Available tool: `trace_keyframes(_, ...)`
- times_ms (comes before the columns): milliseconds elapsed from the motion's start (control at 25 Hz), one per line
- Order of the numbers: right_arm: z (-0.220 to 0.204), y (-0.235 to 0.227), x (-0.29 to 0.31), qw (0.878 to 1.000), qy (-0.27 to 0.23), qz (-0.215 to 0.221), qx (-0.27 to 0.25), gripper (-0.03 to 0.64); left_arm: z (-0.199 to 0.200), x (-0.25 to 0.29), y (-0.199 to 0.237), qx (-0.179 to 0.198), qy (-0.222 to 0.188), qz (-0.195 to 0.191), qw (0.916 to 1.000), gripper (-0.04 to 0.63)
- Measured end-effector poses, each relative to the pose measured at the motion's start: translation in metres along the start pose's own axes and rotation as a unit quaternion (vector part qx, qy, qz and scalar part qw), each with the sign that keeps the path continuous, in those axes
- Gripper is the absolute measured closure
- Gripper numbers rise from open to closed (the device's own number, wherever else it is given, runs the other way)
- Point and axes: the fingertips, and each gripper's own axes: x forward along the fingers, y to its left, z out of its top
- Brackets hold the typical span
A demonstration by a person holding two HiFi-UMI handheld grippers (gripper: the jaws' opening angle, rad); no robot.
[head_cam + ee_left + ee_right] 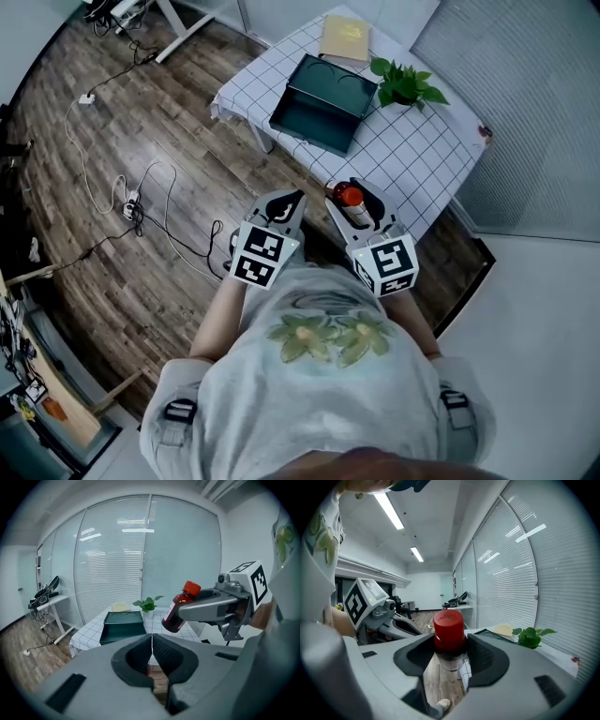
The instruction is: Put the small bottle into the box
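Observation:
My right gripper (354, 199) is shut on the small bottle (351, 198), a dark bottle with a red cap (449, 625), held in the air short of the table. In the left gripper view the same bottle (179, 609) hangs tilted in the right gripper's jaws. My left gripper (284, 204) is shut with nothing between its pads (161, 652). The box (323, 100), dark green with its lid open, lies on the checked tablecloth (412, 150) ahead of both grippers. It also shows in the left gripper view as the green box (123, 626).
A potted green plant (405, 84) stands right of the box, and a yellow booklet (345, 39) lies behind it. Cables (141, 202) run over the wooden floor at the left. A desk leg (183, 23) is at the far left top.

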Motion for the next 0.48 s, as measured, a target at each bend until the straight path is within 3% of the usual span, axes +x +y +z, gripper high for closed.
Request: trace_keyframes(480, 0.045, -0.045, 0.080, 1.000, -0.006, -0.021, 0.003, 0.400, 0.040, 0.036, 0.087, 0.004, 0.001, -0.009, 0.9999, 0.583)
